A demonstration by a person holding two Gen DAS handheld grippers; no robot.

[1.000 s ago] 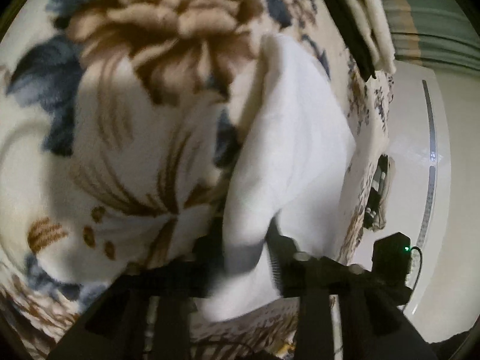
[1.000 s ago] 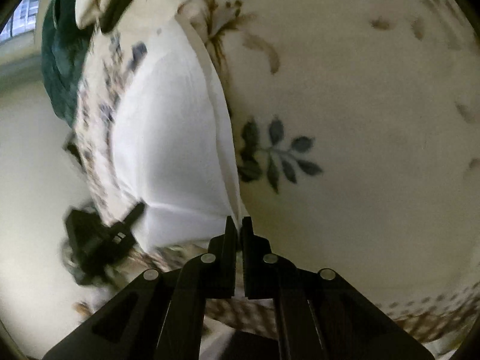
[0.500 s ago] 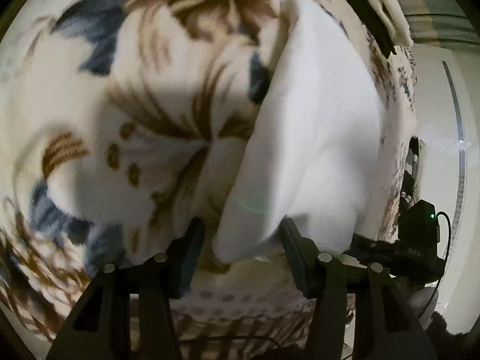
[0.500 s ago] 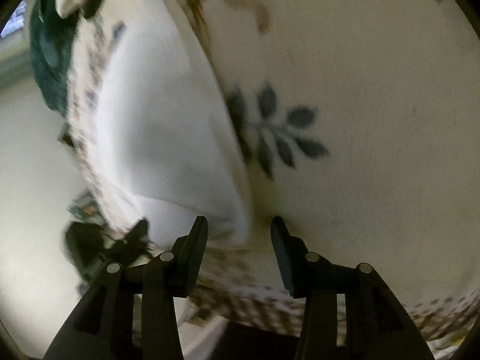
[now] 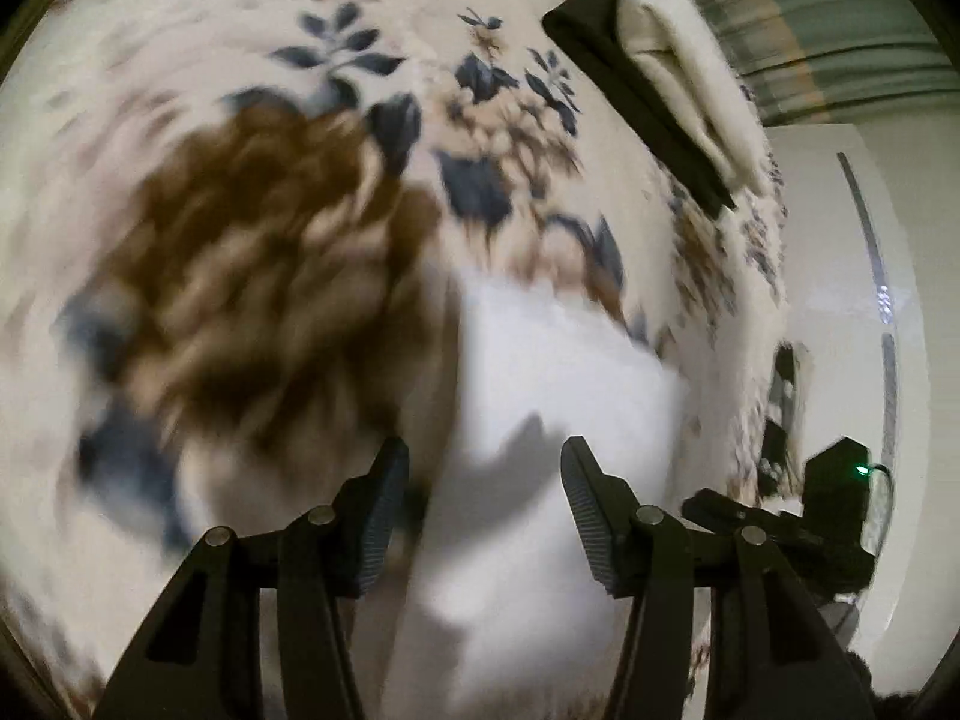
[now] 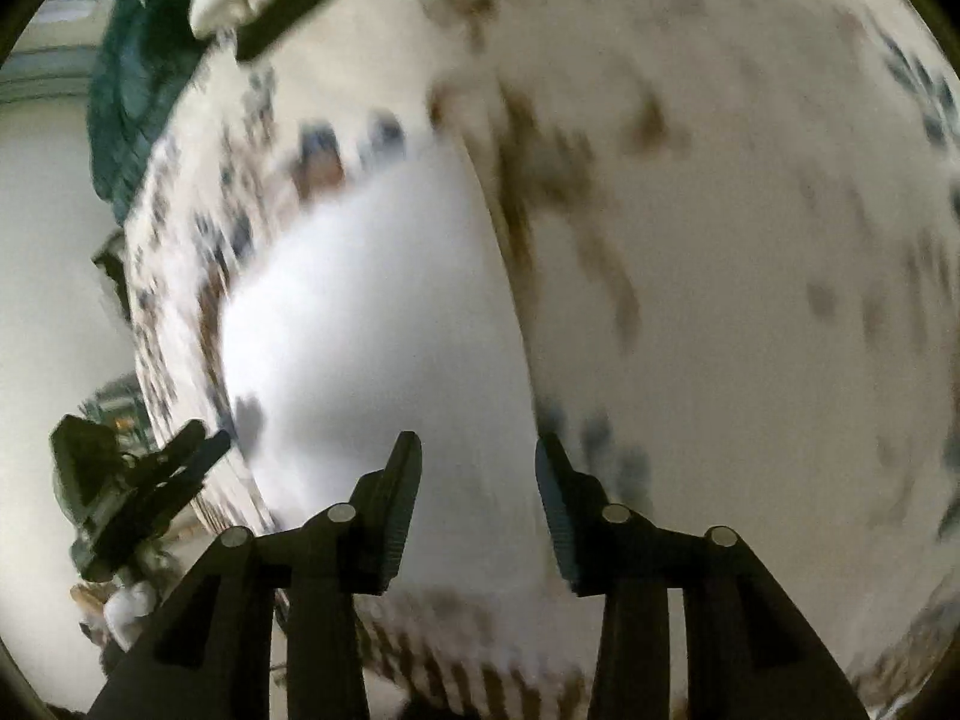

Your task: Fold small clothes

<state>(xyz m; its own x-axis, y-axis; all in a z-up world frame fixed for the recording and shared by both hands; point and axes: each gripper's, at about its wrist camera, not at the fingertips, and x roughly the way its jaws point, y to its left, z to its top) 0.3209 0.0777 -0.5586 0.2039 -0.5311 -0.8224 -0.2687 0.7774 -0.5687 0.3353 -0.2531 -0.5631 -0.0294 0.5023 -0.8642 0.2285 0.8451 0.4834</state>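
Observation:
A small white garment [image 5: 558, 372] lies folded on the floral blanket [image 5: 252, 252], near the blanket's edge. My left gripper [image 5: 483, 456] hovers just above its near side, open, casting a shadow on the cloth and gripping nothing. In the right wrist view the same white garment [image 6: 372, 330] spreads ahead and to the left. My right gripper [image 6: 474, 450] hangs over its near edge; its jaws are opening and the pads press on nothing. Each gripper shows in the other's view: the right gripper [image 5: 834, 498] and the left gripper [image 6: 138, 480]. Both views are motion-blurred.
A folded stack of black and cream clothes [image 5: 660, 60] sits at the far edge of the blanket, also seen as the stack [image 6: 270, 0]. A dark green cloth [image 6: 126, 90] hangs beyond it. Pale floor [image 5: 840, 240] lies past the blanket's edge.
Both grippers have let go of the white garment, opened and drawn back and slightly up. The garment, earlier lifted and bunched in the jaws, now rests flat on the blanket.

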